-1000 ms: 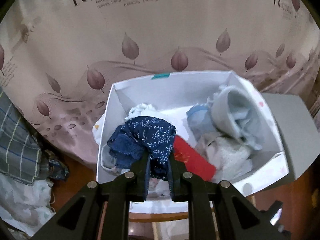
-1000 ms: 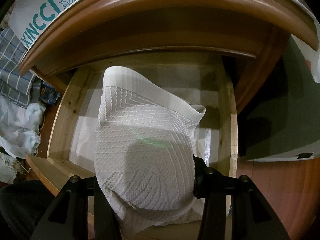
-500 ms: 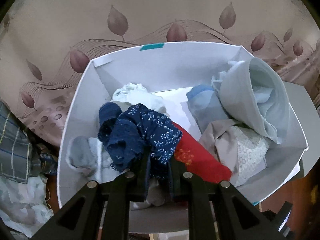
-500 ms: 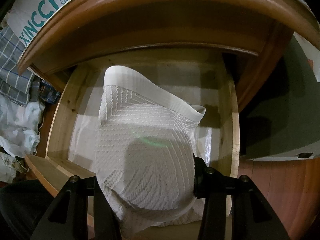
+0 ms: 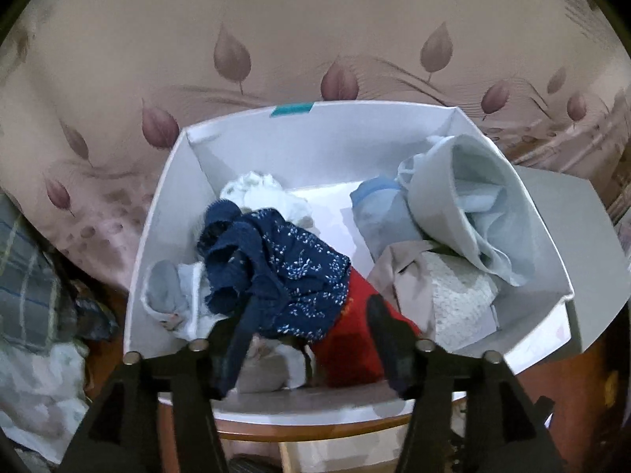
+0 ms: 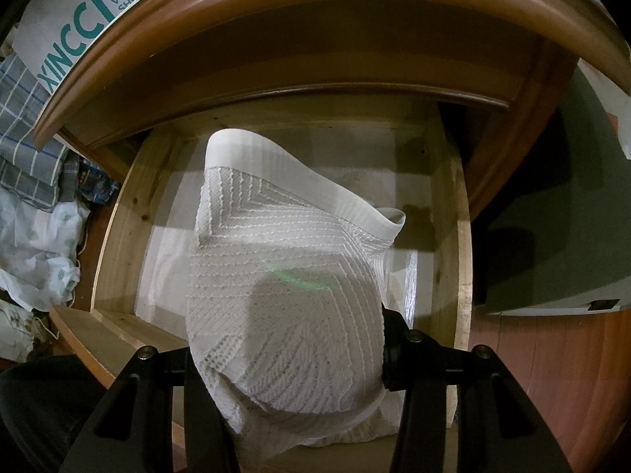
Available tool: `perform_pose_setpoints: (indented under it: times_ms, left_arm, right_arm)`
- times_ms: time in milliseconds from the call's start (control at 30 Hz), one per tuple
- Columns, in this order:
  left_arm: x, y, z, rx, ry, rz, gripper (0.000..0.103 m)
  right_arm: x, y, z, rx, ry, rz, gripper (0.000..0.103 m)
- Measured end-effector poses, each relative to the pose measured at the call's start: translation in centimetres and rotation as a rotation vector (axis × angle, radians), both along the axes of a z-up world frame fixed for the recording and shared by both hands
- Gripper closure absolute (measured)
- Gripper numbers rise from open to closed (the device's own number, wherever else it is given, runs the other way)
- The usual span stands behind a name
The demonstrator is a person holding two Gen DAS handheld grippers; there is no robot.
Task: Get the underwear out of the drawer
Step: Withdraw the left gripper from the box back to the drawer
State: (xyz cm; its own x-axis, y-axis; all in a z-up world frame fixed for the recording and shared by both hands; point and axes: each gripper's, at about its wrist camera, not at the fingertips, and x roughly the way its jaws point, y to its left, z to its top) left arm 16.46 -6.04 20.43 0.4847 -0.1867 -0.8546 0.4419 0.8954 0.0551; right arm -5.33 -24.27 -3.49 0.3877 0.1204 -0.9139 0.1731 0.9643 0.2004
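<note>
In the left wrist view my left gripper point(image 5: 305, 349) is open above a white cardboard box point(image 5: 157, 244). Navy blue patterned underwear point(image 5: 284, 272) lies in the box on a red piece point(image 5: 355, 339), one strap draped over my left finger. In the right wrist view my right gripper point(image 6: 288, 358) is shut on white knitted underwear point(image 6: 284, 287) with a wide waistband, held over the open wooden drawer point(image 6: 130, 213). The fingertips are hidden by the fabric.
The box also holds light blue point(image 5: 465, 213), beige point(image 5: 410, 276) and white point(image 5: 256, 193) garments. It rests on the wooden cabinet top point(image 6: 315, 12), beside a leaf-patterned bedsheet point(image 5: 315, 39). Checked cloth point(image 6: 23, 126) and a bag point(image 6: 35, 252) lie left of the drawer.
My left gripper has opened and let go of the navy underwear, which has dropped into the box. The right gripper has hardly moved with the white underwear.
</note>
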Motion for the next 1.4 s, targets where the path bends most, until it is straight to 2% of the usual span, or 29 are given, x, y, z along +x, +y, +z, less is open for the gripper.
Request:
perform_pose_setpoints:
  times_ms: [267,500,667,767,933,1133,1400]
  left_arm:
    - [-1.9,-0.3,2.4,0.014,-0.049,-0.026,0.041]
    - [-4.6,2.6,4.9,-0.024,-0.126,0.051,0.041]
    - [-8.0,5.6,4.7,-0.014,-0.182,0.101,0.041]
    - [-10.1,7.5,3.4,0.001,-0.200,0.133,0.041]
    - [-13.0,9.1,-1.2,0.039,-0.203,0.179,0.041]
    - [-14.3,8.8,-8.9,0.103,-0.133,0.184,0.041]
    - [-15.1,7.2,-13.8,0.117,-0.143,0.176,0.041]
  right_arm:
    - [0.0,0.0,-0.1,0.001,0.002,0.000,0.059]
    - [-0.1,0.0,-0.1,0.001,0.003,0.004,0.059]
    - [0.1,0.2,-0.1,-0.007,0.004,0.009,0.059]
    - [0.1,0.2,-0.1,-0.010,0.005,0.007,0.059]
    - [0.1,0.3,-0.2,-0.022,0.009,0.002,0.059]
    - [0.2,0.8,-0.4,-0.045,0.016,0.001,0.059]
    - [0.3,1.1,-0.8,-0.056,0.023,-0.017,0.058]
